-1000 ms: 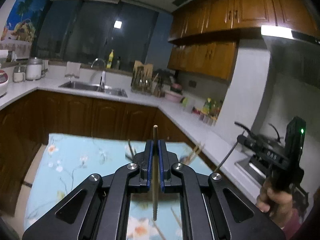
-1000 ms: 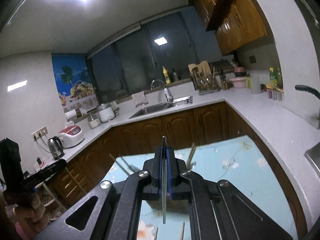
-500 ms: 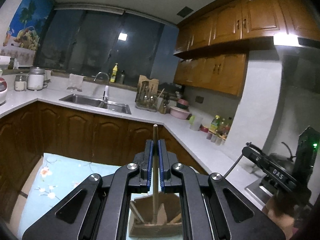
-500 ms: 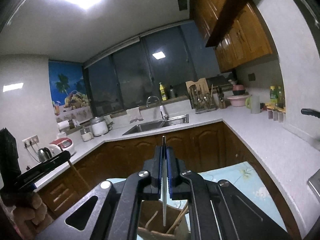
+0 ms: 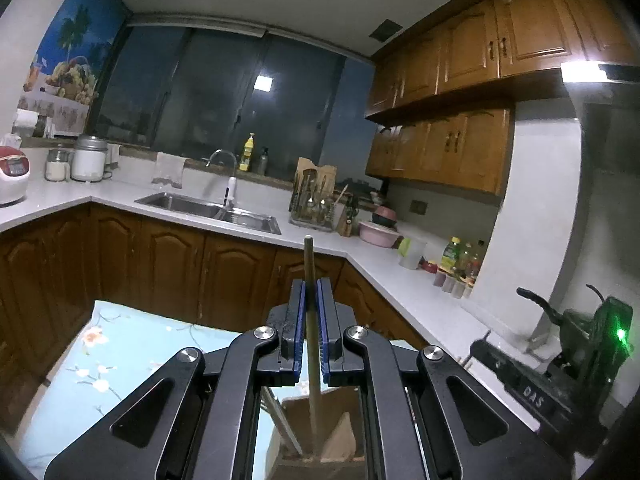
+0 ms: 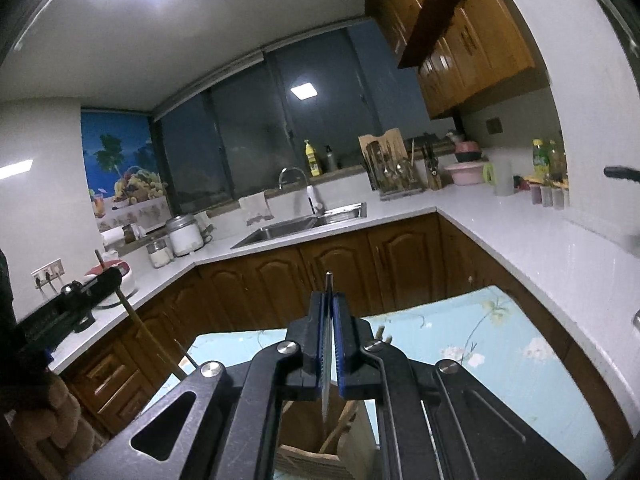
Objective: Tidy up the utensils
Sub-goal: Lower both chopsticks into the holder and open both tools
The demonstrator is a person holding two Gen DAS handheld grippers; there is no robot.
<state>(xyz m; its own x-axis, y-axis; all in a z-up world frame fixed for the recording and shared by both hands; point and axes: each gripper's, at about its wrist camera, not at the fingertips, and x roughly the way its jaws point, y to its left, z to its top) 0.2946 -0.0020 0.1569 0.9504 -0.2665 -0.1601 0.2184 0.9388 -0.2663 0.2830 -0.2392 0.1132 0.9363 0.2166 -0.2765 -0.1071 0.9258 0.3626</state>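
Observation:
My left gripper [image 5: 310,292] is shut on a wooden chopstick [image 5: 308,264] held upright; its lower end reaches into a brown cardboard holder [image 5: 340,436] just below. The right gripper [image 6: 329,300] is shut on a thin metal chopstick [image 6: 328,280], also upright, with its lower tip over the same holder [image 6: 304,460], where other sticks lean. In the right wrist view the left gripper [image 6: 76,304] shows at the left with its wooden chopstick [image 6: 140,328]. The left wrist view has the right gripper [image 5: 552,380] at the right edge.
The holder stands on a table with a light blue floral cloth [image 5: 108,356]. Dark wooden cabinets [image 5: 168,268] and a white L-shaped counter [image 5: 404,292] with a sink [image 5: 208,206], utensil rack [image 5: 314,204], pink bowl [image 5: 378,234] and bottles lie beyond.
Both grippers have moved over the holder and sunk toward it. The holder, absent a second ago, now fills the view under the jaws; both stay shut on their sticks.

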